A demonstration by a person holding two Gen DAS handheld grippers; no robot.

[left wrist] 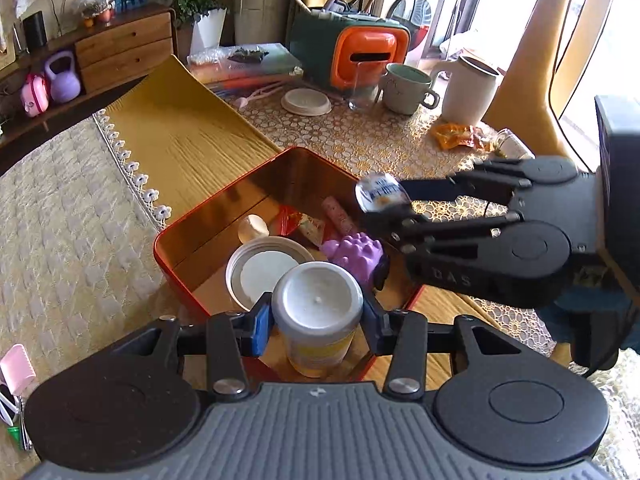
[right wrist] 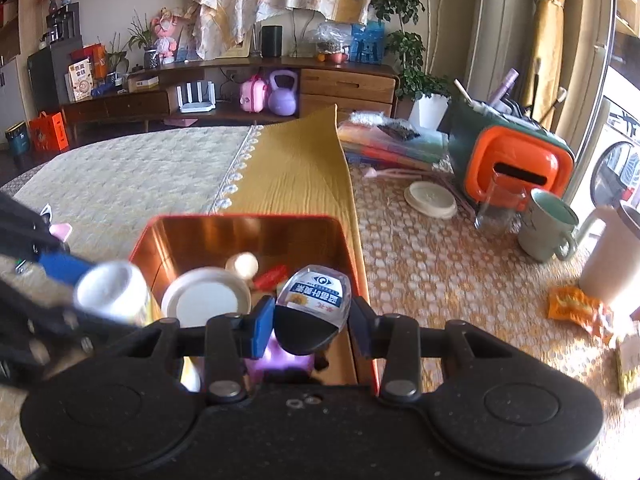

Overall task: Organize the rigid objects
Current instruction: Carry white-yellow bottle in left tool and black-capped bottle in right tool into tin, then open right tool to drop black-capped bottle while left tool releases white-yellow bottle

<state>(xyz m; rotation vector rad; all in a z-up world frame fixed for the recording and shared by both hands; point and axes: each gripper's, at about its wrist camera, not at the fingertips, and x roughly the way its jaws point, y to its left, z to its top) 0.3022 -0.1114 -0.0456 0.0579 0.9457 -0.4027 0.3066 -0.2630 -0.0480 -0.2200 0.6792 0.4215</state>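
Observation:
A red tin box [left wrist: 176, 264] with a shiny copper inside sits on the table; it also shows in the right wrist view [right wrist: 240, 220]. It holds a round white lid [left wrist: 256, 268], a purple knobbly toy [left wrist: 354, 254], a small pink tube [left wrist: 338, 212] and a cream ball [left wrist: 253, 227]. My left gripper [left wrist: 318, 316] is shut on a white-capped yellow bottle [left wrist: 320, 316] above the box's near end. My right gripper [right wrist: 312, 316] is shut on a small clear bottle with a black cap [right wrist: 312, 300], held over the box's right side.
On the lace tablecloth behind stand an orange and green holder [left wrist: 360, 52], a glass [left wrist: 362, 88], a green mug [left wrist: 404, 88], a white jug [left wrist: 470, 92], a round lid [left wrist: 306, 102] and orange snack packets [left wrist: 460, 136]. A yellow runner [left wrist: 176, 128] lies left of the box.

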